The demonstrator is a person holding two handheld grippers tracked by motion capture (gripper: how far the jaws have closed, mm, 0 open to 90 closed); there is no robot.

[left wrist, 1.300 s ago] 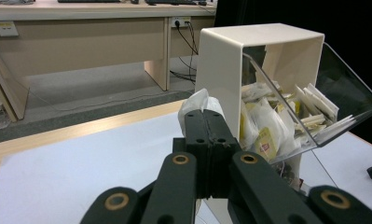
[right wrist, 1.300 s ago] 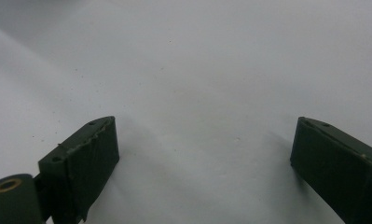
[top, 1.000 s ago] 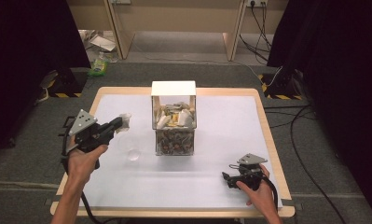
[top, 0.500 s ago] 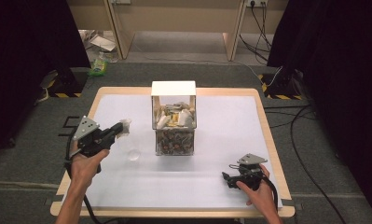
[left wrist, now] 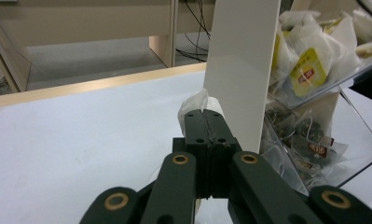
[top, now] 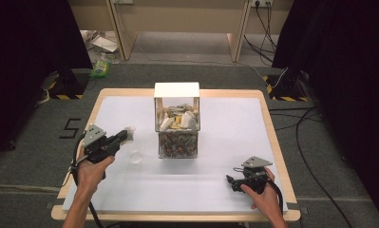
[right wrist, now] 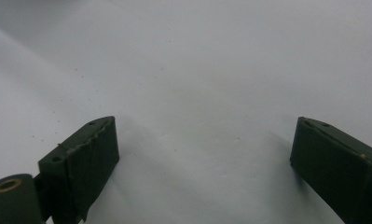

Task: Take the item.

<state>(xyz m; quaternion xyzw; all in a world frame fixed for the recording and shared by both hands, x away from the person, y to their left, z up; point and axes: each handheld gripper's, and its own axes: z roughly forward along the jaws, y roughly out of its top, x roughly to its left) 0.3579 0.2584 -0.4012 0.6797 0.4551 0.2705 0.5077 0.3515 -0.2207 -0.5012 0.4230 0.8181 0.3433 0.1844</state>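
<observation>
Between the jaws of the left gripper [left wrist: 206, 122], which are pressed together, a white tea bag [left wrist: 196, 105] is pinched; its crumpled paper pokes out past the tips. In the high view the same left gripper [top: 122, 137] sits at the left of the tabletop [top: 225, 190], with the tea bag [top: 128, 130] showing as a pale scrap at its tip, to the left of a small clear glass cup [top: 136, 156] that stands on the white surface, left of the box and a little nearer.

The clear dispenser box [top: 177, 124] stands at the middle of the tabletop, under a white lid. It has 2 levels: an upper tray heaped with white tea bags, some with yellow tags, and a lower compartment packed with darker bags. The left gripper view brings the box [left wrist: 314, 140] close on its right side, so the yellow labels and a red tag in the lower compartment can be made out, along with the white side panel just beyond the jaws. The high view gives no such detail.

The right gripper [top: 233, 182] lies low at the near right of the tabletop, well apart from the box, in the person's right hand [top: 265, 197]. Its own view shows the right gripper [right wrist: 204, 149] with the 2 jaws spread wide over bare white surface, nothing between them.
</observation>
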